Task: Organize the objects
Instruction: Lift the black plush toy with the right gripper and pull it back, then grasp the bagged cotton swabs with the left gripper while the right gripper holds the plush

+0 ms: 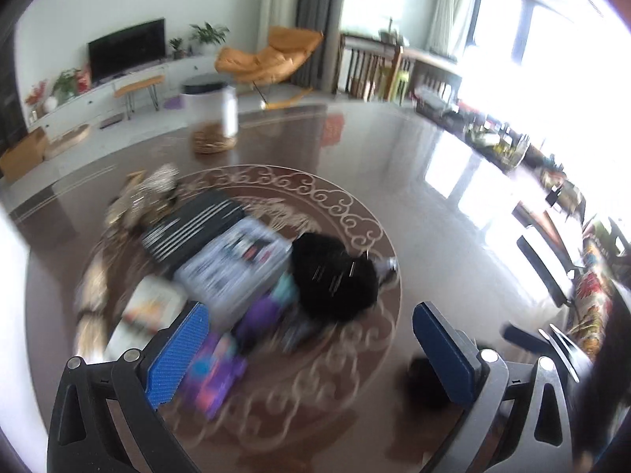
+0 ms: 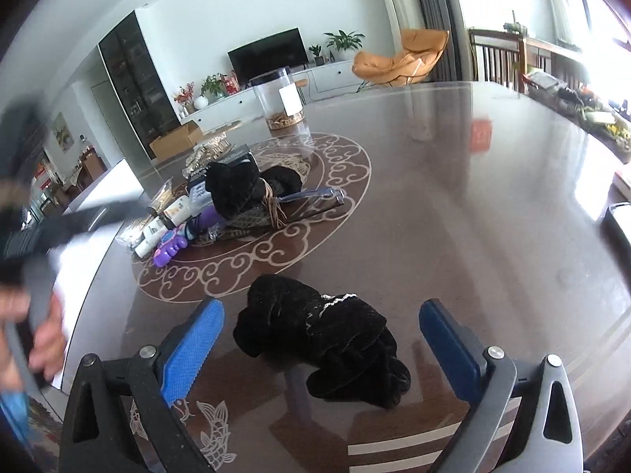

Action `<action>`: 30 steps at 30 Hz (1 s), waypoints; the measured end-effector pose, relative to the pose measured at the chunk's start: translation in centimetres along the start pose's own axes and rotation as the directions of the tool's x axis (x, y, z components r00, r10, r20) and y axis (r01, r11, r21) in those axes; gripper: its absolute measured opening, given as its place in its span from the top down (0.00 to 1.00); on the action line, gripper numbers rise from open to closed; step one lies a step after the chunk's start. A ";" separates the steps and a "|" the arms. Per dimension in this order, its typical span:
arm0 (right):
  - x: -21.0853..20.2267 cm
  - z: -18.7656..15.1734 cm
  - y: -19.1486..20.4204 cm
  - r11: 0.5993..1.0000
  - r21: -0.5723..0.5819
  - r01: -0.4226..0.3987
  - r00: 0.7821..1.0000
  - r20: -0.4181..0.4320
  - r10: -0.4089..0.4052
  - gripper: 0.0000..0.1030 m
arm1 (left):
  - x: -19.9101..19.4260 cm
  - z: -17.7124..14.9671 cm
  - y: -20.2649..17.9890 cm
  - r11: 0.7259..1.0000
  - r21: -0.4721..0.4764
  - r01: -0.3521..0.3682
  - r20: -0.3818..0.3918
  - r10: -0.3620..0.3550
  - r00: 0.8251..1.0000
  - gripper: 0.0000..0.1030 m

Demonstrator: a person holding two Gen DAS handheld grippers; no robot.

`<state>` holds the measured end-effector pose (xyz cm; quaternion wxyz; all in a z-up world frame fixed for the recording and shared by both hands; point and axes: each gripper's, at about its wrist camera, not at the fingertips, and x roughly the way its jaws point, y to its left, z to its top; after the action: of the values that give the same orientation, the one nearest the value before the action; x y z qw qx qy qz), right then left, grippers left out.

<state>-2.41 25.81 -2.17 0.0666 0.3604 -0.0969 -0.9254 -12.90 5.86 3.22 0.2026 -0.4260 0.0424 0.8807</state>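
Living room is sitting behind a glossy brown bench (image 2: 453,205) with a pale scroll ring inlay. Right tool (image 2: 321,339) is hovering low over the near edge, fingers spread wide and gripping nothing; a crumpled black cloth (image 2: 323,343) is lying on the bench between its blue pads (image 2: 193,349), touching neither. Left tool (image 1: 309,345) is also hanging released, nothing between its fingers, over the clutter pile; that view is motion-blurred, so detail is poor. Pile is sitting inside the ring, well apart from the near cloth: a second black cloth (image 2: 240,189) on top, a purple toy (image 2: 169,250) and white tubes (image 2: 157,232) at its left edge, a clear pouch (image 2: 315,199) to its right. From the left view, a clear box (image 1: 236,260) is lying just beside that black cloth (image 1: 335,276). Clear jar (image 2: 280,98) is standing upright beyond the pile. A blurred hand (image 2: 43,335) is showing at the right view's left edge.
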 end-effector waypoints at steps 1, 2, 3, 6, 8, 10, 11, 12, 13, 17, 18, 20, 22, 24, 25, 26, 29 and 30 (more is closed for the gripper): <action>-0.2 -0.1 0.1 1.000 -0.003 0.006 1.000 0.012 -0.006 0.03 | 1.4 0.9 -0.5 1.000 0.013 -0.007 -0.028 0.008 1.000 0.00; -0.4 -0.1 0.2 1.000 -0.003 0.011 1.000 0.022 -0.010 0.03 | 2.6 1.6 -1.1 1.000 0.024 -0.010 -0.049 0.011 0.999 0.00; -0.6 -0.2 0.2 1.000 -0.001 0.015 0.999 0.030 -0.015 0.03 | 3.3 2.0 -1.4 1.000 0.031 -0.005 -0.054 0.007 0.998 0.00; -0.6 -0.2 0.0 1.000 0.011 0.009 1.000 0.023 -0.010 0.03 | 4.9 2.6 -2.2 0.998 0.052 -0.023 -0.052 0.026 0.998 0.52; -0.5 -0.1 0.0 1.000 0.014 0.006 1.000 0.022 -0.007 0.03 | 5.2 2.7 -1.8 0.999 0.037 0.001 -0.059 0.001 0.998 0.82; -0.5 0.0 -0.1 1.000 0.016 0.002 1.000 0.025 -0.003 0.03 | 4.1 2.1 -1.2 0.999 0.032 -0.006 -0.026 0.007 1.000 0.87; -0.5 0.0 -0.2 1.000 0.020 0.000 1.000 0.026 0.000 0.03 | 3.6 1.9 -0.9 0.999 0.032 -0.014 -0.014 0.014 1.000 0.87; -0.5 0.0 -0.4 1.000 0.028 -0.002 1.000 0.026 0.001 0.03 | 2.6 1.7 -0.4 1.000 0.027 -0.016 0.003 0.016 1.000 0.87; -0.4 0.0 -0.5 0.999 0.037 -0.004 1.000 0.024 0.003 0.03 | 1.4 1.4 0.0 1.000 0.025 -0.018 0.026 0.018 1.000 0.88; -0.4 0.0 -1.4 0.996 0.083 -0.014 1.000 0.018 0.013 0.03 | -3.9 -0.3 1.5 1.000 0.027 -0.005 0.096 0.003 0.995 0.88; -0.4 0.1 -1.6 0.995 0.093 -0.016 1.000 0.020 0.015 0.03 | -5.5 -1.4 2.0 1.000 0.020 0.001 0.104 -0.003 0.995 0.88; -0.6 0.1 -2.0 0.994 0.112 -0.018 1.000 0.024 0.016 0.03 | -7.0 -3.2 2.6 1.000 0.005 0.008 0.099 -0.009 0.995 0.88; -0.6 0.0 -2.2 0.992 0.128 -0.020 1.000 0.026 0.016 0.03 | -7.7 -5.7 3.3 1.000 -0.015 0.012 0.061 -0.011 0.998 0.88; -0.7 0.0 -2.3 0.991 0.135 -0.021 1.000 0.025 0.017 0.03 | -7.4 -8.1 3.6 1.000 -0.021 0.016 0.007 -0.016 1.000 0.87; -0.7 0.0 -2.3 0.991 0.136 -0.018 1.000 0.024 0.015 0.03 | -7.1 -9.3 3.7 1.000 -0.017 0.012 -0.020 -0.013 1.000 0.86; -0.7 0.0 -2.3 0.991 0.135 -0.016 1.000 0.023 0.013 0.03 | -6.9 -10.2 3.8 1.000 -0.015 0.011 -0.039 -0.011 0.999 0.84; -0.7 -0.1 -2.2 0.992 0.128 -0.009 1.000 0.024 0.006 0.03 | -6.6 -12.1 4.5 0.998 -0.043 0.043 -0.074 -0.046 0.996 0.61; -0.8 -0.1 -2.2 0.992 0.128 -0.009 1.000 0.027 0.005 0.03 | -6.7 -12.5 4.8 0.996 -0.062 0.058 -0.074 -0.063 0.995 0.52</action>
<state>-1.90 28.13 -2.22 0.0453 0.3513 -0.1583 -0.9217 -1.89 -3.75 -0.02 0.2148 -0.4658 0.0109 0.8583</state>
